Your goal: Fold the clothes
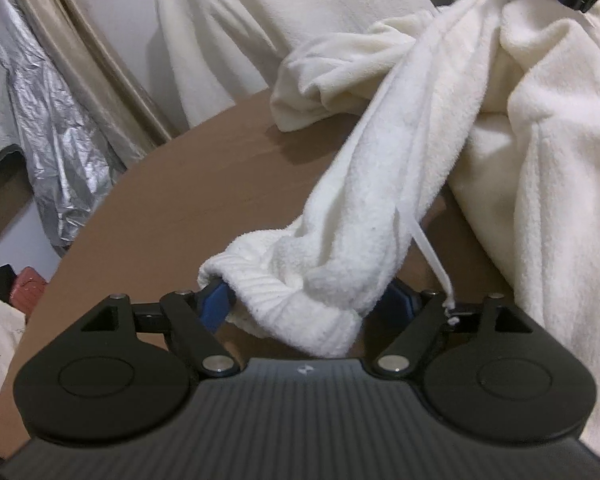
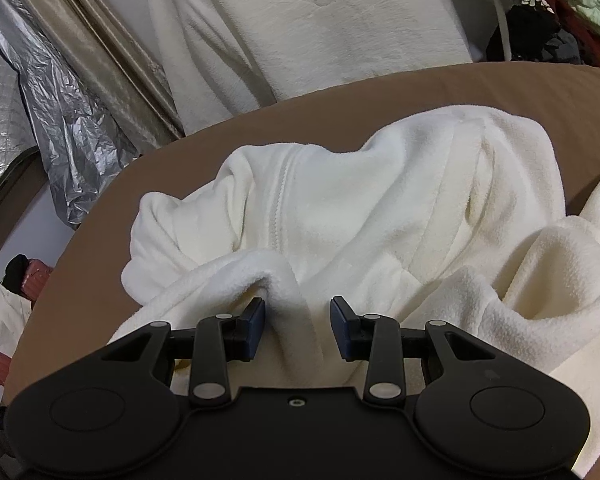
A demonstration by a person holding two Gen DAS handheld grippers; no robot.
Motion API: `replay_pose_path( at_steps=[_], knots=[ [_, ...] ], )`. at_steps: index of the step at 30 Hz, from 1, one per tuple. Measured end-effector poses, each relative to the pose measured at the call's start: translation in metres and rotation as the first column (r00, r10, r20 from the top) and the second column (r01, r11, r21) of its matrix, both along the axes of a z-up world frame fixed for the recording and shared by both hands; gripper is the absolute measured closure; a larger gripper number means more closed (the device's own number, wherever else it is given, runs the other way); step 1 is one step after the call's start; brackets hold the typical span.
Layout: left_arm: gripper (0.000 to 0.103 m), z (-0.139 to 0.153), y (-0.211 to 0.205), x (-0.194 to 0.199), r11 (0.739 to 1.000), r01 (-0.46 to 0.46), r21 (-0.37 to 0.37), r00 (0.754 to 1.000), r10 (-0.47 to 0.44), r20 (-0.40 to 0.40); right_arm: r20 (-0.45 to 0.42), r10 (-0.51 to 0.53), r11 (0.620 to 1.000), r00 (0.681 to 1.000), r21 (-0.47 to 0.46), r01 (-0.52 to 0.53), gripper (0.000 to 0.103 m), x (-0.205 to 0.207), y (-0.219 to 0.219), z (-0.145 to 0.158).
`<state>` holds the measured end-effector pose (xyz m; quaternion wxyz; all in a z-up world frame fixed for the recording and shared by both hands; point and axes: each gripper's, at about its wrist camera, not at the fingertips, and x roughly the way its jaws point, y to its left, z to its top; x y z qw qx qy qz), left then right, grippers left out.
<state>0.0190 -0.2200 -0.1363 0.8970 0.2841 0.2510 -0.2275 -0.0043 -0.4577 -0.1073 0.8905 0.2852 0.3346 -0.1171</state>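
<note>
Lying across the left gripper (image 1: 304,300), the ribbed cuff of a white fleece sleeve (image 1: 356,216) drapes over the gap between its two blue-padded fingers (image 1: 216,302). The jaws stand wide; the cuff sits between them and partly hides the right-hand pad, and whether either pad presses the cloth cannot be told. A thin white drawstring (image 1: 432,260) hangs down beside the sleeve and ends at the gripper's right linkage. From the cuff the sleeve runs up and away to the right, where it joins the bulk of the white fleece garment (image 1: 540,140). Ahead of and to the left of this gripper lies the bare brown table (image 1: 188,184); beyond its edge hang a crinkled silver sheet (image 1: 48,120) and a pale curtain (image 1: 100,52).

In the right wrist view, the right gripper (image 2: 298,330) is set at a middling gap, its dark pads (image 2: 256,328) on either side of a raised fold of the same garment (image 2: 380,208). The fold fills the space between them, and the left pad touches it; on the right pad contact is unclear. The garment spreads in a heap directly ahead of this gripper, its zip line running away from the jaws, with the table (image 2: 460,84) showing around it. Farther off, past the table's right end, sits a pile of dark and green clothing (image 2: 560,20).
</note>
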Motion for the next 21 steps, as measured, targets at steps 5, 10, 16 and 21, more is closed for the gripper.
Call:
replay_pose_path(
  at_steps=[5,10,16,21],
  knots=[
    [0.031,0.017,0.008,-0.003,0.997,-0.047,-0.066,0.998,0.049,0.037,-0.002,0.003,1.000,1.000,-0.012,-0.003,0.062,0.000,0.002,0.000],
    [0.032,0.026,0.011,-0.001,0.996,-0.047,-0.072,0.997,0.051,0.052,-0.004,0.006,1.000,1.000,-0.015,-0.007,0.062,-0.001,0.002,0.001],
    [0.085,0.003,0.001,0.007,0.999,0.022,-0.039,0.996,-0.025,-0.084,-0.005,0.014,1.000,1.000,-0.013,-0.014,0.062,0.001,0.001,-0.001],
    [0.089,0.019,-0.005,0.016,0.999,-0.042,0.006,0.994,0.043,-0.099,0.019,0.085,0.996,0.996,0.013,-0.086,0.062,0.002,0.005,0.002]
  ],
)
